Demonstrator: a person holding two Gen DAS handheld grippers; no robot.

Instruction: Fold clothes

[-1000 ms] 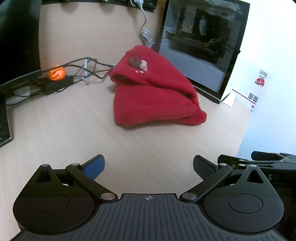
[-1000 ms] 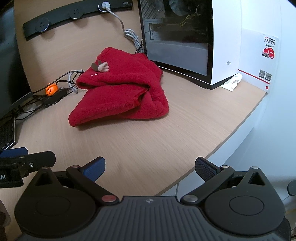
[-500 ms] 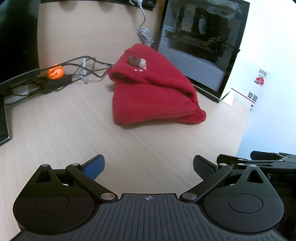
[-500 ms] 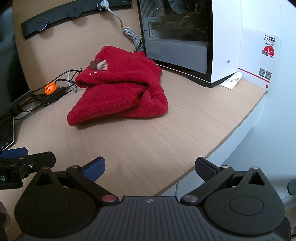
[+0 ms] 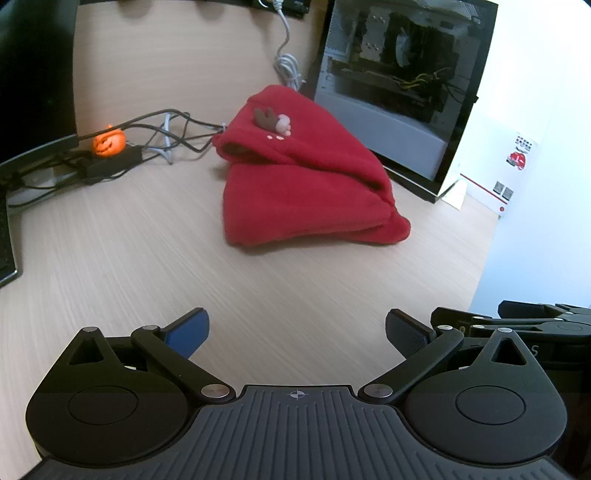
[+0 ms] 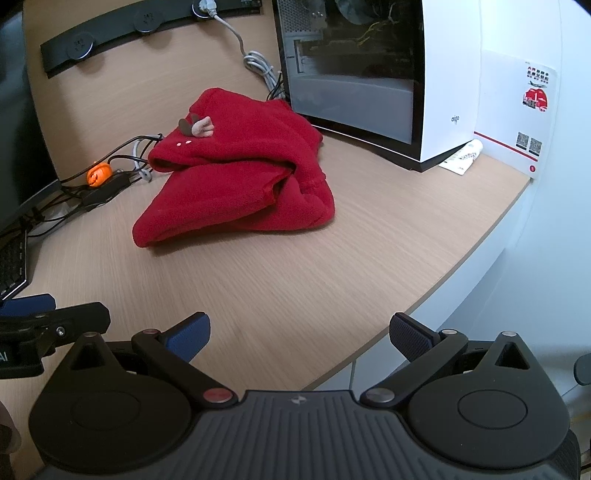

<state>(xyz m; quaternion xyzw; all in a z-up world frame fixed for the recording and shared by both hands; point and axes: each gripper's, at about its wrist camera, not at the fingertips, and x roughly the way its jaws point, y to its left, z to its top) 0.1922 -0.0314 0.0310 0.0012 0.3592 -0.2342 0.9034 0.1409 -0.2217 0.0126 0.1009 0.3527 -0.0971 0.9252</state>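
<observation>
A folded red fleece garment [image 5: 310, 184] lies on the light wood bench [image 5: 147, 266] beside a white computer case [image 6: 443, 74] marked "aigo". The left gripper [image 5: 297, 330] and right gripper [image 6: 299, 332] hover near the bench edge, jaws apart, holding nothing.

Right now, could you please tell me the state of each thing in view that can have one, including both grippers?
Red fleece garment: folded into a loose bundle, lying on the wooden desk, held by neither gripper.
Left gripper: open, empty, above bare desk.
Right gripper: open, empty, near the desk's front edge.
White computer case with glass side panel: upright behind the garment.
Grey cable: plugged into the black socket strip.
</observation>
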